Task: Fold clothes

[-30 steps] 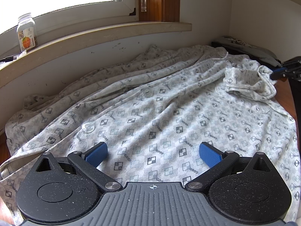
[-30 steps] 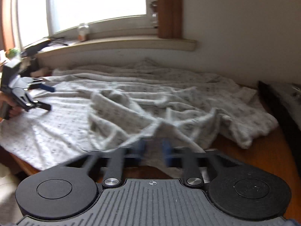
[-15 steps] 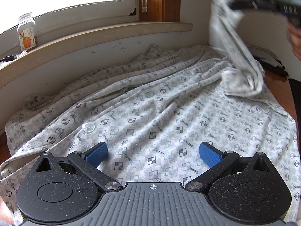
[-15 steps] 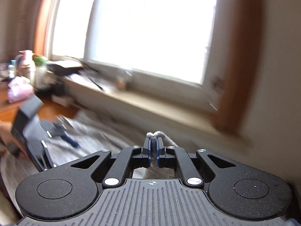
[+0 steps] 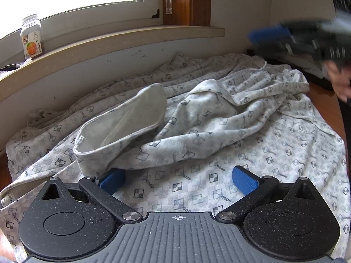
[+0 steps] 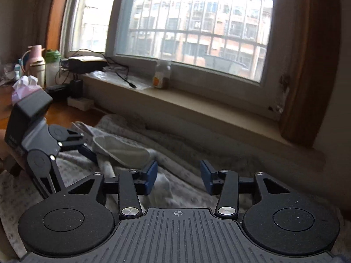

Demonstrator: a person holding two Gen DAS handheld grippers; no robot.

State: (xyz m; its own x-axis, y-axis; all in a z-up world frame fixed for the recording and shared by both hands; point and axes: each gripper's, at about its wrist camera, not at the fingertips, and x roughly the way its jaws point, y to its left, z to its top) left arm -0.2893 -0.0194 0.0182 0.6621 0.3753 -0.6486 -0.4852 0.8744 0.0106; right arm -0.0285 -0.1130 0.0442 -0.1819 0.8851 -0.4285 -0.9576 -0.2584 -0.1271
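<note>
Sleeve lies flopped across shirt, cuff over left fingers; both grippers spread, right gripper above, empty.

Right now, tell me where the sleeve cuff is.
In the left wrist view the sleeve cuff lies left of centre on the spread shirt, its open end just beyond the left gripper and draped over its left finger.

My left gripper is hovering low over the shirt, whose sleeve is lying across its middle. Behind it, a jar is standing on the windowsill. My right gripper is hanging above the shirt's right side.
</note>
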